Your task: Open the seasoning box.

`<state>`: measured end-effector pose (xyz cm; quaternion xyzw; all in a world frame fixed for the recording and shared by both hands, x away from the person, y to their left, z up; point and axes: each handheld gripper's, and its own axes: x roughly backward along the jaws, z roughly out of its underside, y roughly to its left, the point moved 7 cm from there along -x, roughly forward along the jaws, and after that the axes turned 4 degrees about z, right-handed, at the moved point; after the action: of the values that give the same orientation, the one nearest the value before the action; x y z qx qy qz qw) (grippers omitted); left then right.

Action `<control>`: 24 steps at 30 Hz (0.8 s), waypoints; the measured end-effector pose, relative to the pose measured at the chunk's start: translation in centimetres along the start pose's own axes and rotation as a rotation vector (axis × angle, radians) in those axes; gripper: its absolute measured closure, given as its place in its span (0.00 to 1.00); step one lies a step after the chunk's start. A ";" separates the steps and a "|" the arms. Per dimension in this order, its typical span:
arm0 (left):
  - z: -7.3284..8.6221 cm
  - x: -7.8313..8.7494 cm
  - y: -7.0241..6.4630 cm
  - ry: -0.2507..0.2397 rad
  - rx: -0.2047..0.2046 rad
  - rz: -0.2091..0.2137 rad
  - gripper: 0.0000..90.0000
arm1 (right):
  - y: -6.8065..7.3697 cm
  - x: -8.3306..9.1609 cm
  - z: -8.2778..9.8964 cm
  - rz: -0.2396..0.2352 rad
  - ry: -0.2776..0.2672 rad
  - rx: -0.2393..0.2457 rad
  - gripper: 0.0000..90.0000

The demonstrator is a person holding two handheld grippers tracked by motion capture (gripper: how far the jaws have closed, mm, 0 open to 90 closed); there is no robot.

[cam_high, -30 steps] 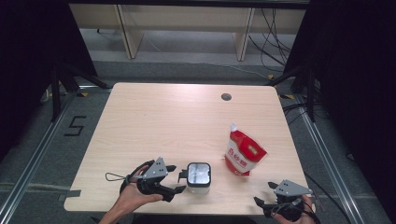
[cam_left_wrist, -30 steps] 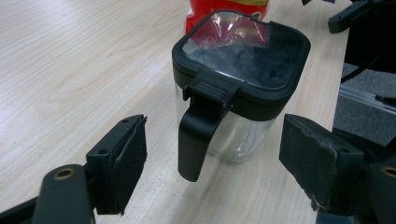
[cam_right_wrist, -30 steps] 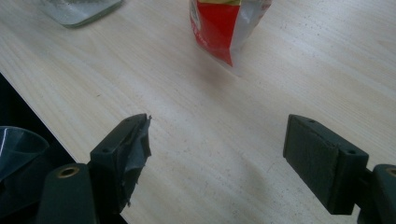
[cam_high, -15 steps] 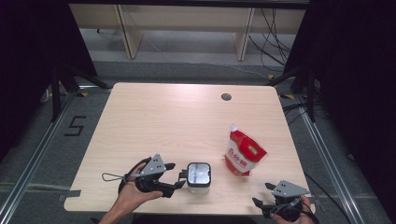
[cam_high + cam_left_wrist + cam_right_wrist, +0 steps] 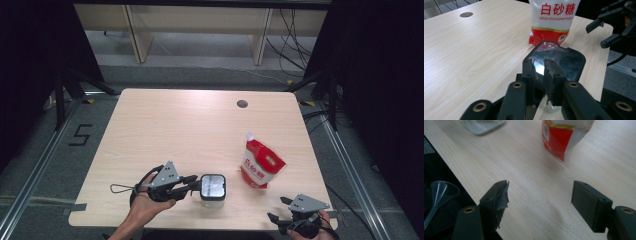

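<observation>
We find the jar (image 5: pixel 212 187), a clear container with a dark squarish rim, standing upright on the counter (image 5: pixel 170 130) directly ahead of the left gripper (image 5: pixel 192 184), at that gripper's fingertips. In the left gripper view the jar's near rim (image 5: pixel 541 58) passes between the two black jaws; the jaws have just been closing and now stand narrow, pinching the near wall of the jar, one jaw outside and one inside the mouth. The jar's contents cannot be told through the glare on its opening. Beyond the jar, farther along the left gripper's line of sight, we see the sugar pouch (image 5: pixel 554 20), a red and white bag printed with "White Granulated Sugar", standing upright and apart from the jar. In the high view the sugar pouch (image 5: pixel 261 164) sits ahead of the right gripper (image 5: pixel 280 215) and slightly to its inner side, well clear of its jaws. The right gripper rests at the near edge of the counter with its jaws spread wide and only bare counter between them; its jaws have just been closing slightly. In the right gripper view the pouch's red base (image 5: pixel 560 140) lies ahead of the jaws, the jar's base (image 5: pixel 482 126) shows farther off to the left, and a clear funnel (image 5: pixel 441 192) sits off the counter edge beside the left-hand jaw.
</observation>
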<state>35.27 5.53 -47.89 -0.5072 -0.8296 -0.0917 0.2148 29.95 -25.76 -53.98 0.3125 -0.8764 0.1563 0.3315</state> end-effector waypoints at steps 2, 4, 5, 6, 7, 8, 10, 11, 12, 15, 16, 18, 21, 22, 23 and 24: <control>0.2 -0.3 0.0 0.016 -0.002 -0.011 0.91 | 0.1 -0.1 -0.3 -0.009 -0.022 0.039 0.36; 0.4 -0.4 -0.1 0.023 0.009 -0.019 0.94 | 0.4 0.0 -0.7 -0.010 -0.041 0.037 0.41; 0.4 -0.4 -0.1 0.023 0.017 -0.022 0.95 | 0.5 0.0 -0.9 -0.008 -0.053 0.036 0.42; 0.3 -0.4 0.0 0.024 -0.006 -0.024 0.95 | 0.8 0.1 -1.0 -0.011 -0.059 0.021 0.44; 0.3 -0.4 0.0 0.018 0.000 -0.020 0.95 | 0.9 0.1 -1.3 -0.014 -0.075 0.035 0.46; 0.3 -0.4 0.0 0.018 0.000 -0.020 0.95 | 0.9 0.1 -1.3 -0.014 -0.075 0.035 0.46; 0.3 -0.2 0.2 0.020 0.001 -0.035 0.96 | 1.6 0.1 -1.9 -0.025 -0.099 0.049 0.50; 0.3 -0.2 0.2 0.014 0.000 -0.029 0.96 | 1.7 0.0 -2.0 -0.023 -0.107 0.069 0.51; 0.3 -0.2 0.2 0.014 0.000 -0.029 0.96 | 1.8 0.1 -2.1 -0.017 -0.106 0.062 0.52; 0.5 -0.3 0.1 0.029 0.005 -0.037 0.97 | 2.3 0.0 -2.5 -0.029 -0.110 0.041 0.54; 0.5 -0.3 0.1 0.029 0.005 -0.037 0.97 | 2.2 -0.1 -2.7 -0.030 -0.125 0.064 0.55; 0.5 -0.3 0.1 0.029 0.004 -0.037 0.98 | 2.3 -0.2 -3.0 -0.034 -0.129 0.068 0.56; 0.6 -0.1 0.3 0.042 -0.016 -0.035 0.98 | 2.5 -0.2 -3.5 -0.036 -0.140 0.059 0.58; 0.7 -0.2 0.4 0.035 -0.014 -0.035 0.98 | 2.4 -0.3 -3.7 -0.034 -0.152 0.078 0.60; 0.7 -0.2 0.4 0.030 -0.008 -0.035 0.98 | 2.5 -0.4 -3.9 -0.042 -0.155 0.078 0.61; 0.7 -0.2 0.4 0.025 0.000 -0.036 0.98 | 2.7 -0.5 -4.1 -0.048 -0.166 0.086 0.63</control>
<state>35.50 5.85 -48.63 -0.4912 -0.8357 -0.1020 0.2236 30.50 -21.50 -51.49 0.3592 -0.8857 0.1591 0.2475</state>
